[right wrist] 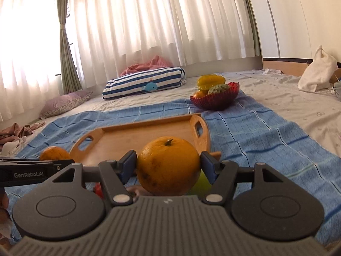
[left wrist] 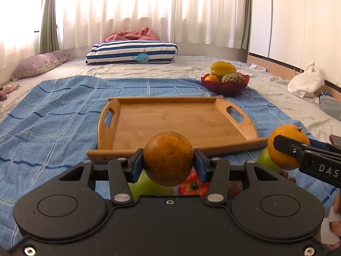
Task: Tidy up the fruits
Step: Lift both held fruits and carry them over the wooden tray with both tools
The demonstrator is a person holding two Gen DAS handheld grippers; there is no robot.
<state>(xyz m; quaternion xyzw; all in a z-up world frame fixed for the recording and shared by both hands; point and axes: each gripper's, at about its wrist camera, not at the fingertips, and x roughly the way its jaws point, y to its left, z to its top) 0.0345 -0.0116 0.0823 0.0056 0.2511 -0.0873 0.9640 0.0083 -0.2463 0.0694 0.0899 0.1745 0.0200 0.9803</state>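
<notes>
My left gripper (left wrist: pixel 168 160) is shut on a dull orange (left wrist: pixel 168 158) and holds it just in front of the near rim of the wooden tray (left wrist: pixel 170 119). My right gripper (right wrist: pixel 168 165) is shut on a brighter orange with a stem (right wrist: pixel 168 165), held near the tray's right corner (right wrist: pixel 149 132); this orange also shows in the left wrist view (left wrist: pixel 285 145). The left gripper's orange shows at the left of the right wrist view (right wrist: pixel 54 152). Green apples (left wrist: pixel 147 186) and a red fruit (left wrist: pixel 191 185) lie on the cloth below the grippers.
A red bowl (left wrist: pixel 226 86) with a yellow starfruit (left wrist: pixel 222 68) and other fruit stands beyond the tray's right side. A blue checked cloth (left wrist: pixel 53 117) covers the bed. A striped pillow (left wrist: pixel 132 53) and a white bag (left wrist: pixel 307 81) lie farther back.
</notes>
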